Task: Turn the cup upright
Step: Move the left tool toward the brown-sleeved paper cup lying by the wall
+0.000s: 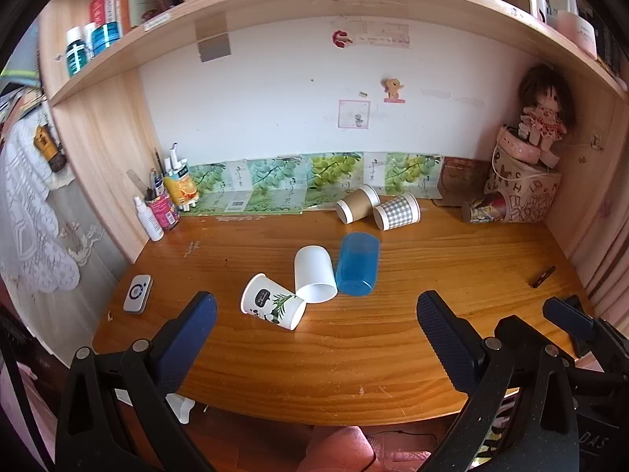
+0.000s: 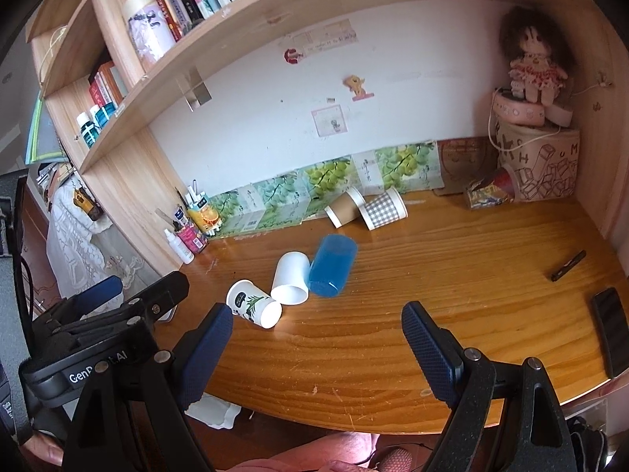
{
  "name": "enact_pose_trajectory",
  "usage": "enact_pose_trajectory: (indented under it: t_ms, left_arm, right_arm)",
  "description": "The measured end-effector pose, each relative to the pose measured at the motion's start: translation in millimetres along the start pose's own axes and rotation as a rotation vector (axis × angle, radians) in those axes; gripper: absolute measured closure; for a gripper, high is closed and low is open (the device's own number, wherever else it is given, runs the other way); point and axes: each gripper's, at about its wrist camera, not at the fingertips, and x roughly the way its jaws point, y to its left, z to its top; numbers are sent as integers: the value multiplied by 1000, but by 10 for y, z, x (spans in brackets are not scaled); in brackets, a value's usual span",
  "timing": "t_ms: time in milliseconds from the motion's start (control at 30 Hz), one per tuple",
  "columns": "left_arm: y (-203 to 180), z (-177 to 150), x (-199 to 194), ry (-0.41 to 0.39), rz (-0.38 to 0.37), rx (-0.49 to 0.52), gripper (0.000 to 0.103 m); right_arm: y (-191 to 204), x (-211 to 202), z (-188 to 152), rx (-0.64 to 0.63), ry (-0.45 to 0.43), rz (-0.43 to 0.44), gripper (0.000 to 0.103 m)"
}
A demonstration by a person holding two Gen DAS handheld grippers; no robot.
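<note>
Several cups lie on their sides on the wooden desk (image 1: 354,354). A blue translucent cup (image 1: 357,264), a plain white cup (image 1: 314,273) and a white panda-print paper cup (image 1: 273,306) cluster at the middle. They also show in the right wrist view: the blue cup (image 2: 332,265), the white cup (image 2: 291,279) and the panda cup (image 2: 253,303). A brown paper cup (image 1: 357,203) and a checked cup (image 1: 397,211) lie near the back wall. My left gripper (image 1: 316,316) is open and empty, near the desk's front edge. My right gripper (image 2: 316,328) is open and empty too.
A patterned cup (image 1: 485,207) lies by a box with a doll at the back right. Bottles and a pen holder (image 1: 163,206) stand at the back left. A small white device (image 1: 137,293) lies left; a phone (image 2: 611,330) and a dark pen (image 2: 568,265) lie right. A shelf overhangs the desk.
</note>
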Motion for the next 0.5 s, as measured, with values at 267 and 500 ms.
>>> enact_pose_trajectory:
  t_ms: [267,500]
  left_arm:
    - [-70,334,167,-6,-14,154,2]
    - [-170,618,404,6,-4,297,2]
  right_arm:
    - [-161,274,232,102,54,31,15]
    - [-385,455,606,223,41,76,15]
